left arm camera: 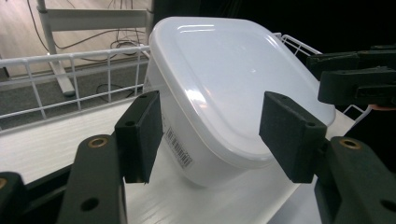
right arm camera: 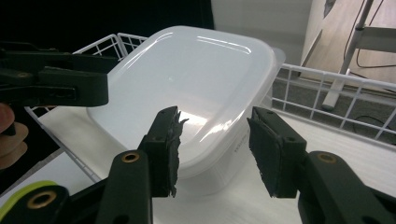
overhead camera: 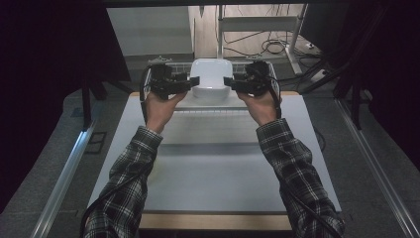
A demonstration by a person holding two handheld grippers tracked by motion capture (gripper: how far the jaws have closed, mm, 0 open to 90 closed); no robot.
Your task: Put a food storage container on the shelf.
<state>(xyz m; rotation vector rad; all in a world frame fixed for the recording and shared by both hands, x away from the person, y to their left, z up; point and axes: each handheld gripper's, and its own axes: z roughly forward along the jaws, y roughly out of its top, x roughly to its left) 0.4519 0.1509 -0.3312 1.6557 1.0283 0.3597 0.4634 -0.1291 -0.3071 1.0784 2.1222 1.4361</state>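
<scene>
Your white rectangular table top (overhead camera: 213,173) with its pale wooden edge takes up most of the high view, and your two plaid-sleeved forearms reach forward over it to the far end.

At that far end stands a white wire basket tray (left arm camera: 70,60) with a low gridded rim and a white floor; in the left gripper view its rails run behind and to the left of the box, and in the right gripper view they run off to the right (right arm camera: 336,88).

Inside the basket sits the white, round-cornered plastic box with a smooth lid (overhead camera: 210,77). It stands upright on the basket floor, lid on, between your two grippers. A small barcode label is stuck on its side wall, seen in the left gripper view (left arm camera: 224,88).

Your black left gripper (overhead camera: 190,82) points in at the box from the left side. Its jaws stand open, with the near corner of the box in the gap; the pads (left arm camera: 140,135) are clear of the wall and the lid rim and have hold of nothing.

Your black right gripper (overhead camera: 229,82) points in from the right side. Its jaws are also parted, with the box's corner and lid rim (right arm camera: 201,79) just beyond the gap. Neither pad presses on the plastic, so nothing is held. The left-hand pad (right arm camera: 166,149) has a ragged, torn edge.
</scene>
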